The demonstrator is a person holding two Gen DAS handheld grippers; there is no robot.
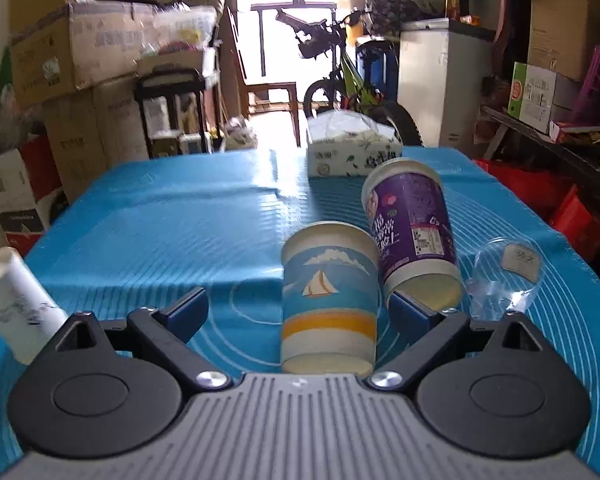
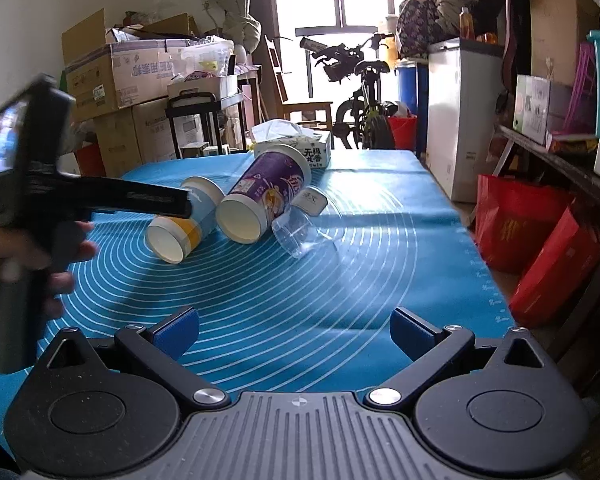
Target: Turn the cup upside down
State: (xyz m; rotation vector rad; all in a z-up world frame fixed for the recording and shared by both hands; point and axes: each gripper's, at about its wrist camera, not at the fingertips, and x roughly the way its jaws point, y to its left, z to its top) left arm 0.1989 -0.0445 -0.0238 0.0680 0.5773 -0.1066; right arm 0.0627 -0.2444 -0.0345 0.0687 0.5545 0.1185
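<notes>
Three cups lie on their sides on the blue mat. A sailboat paper cup lies between the open fingers of my left gripper, base toward the camera, untouched. It also shows in the right wrist view, under the left gripper's body. A purple paper cup lies just right of it. A clear plastic cup lies further right. My right gripper is open and empty, well short of the cups.
A tissue box stands at the mat's far edge. A white roll lies at the left edge. Cardboard boxes, a bicycle and red bags surround the table.
</notes>
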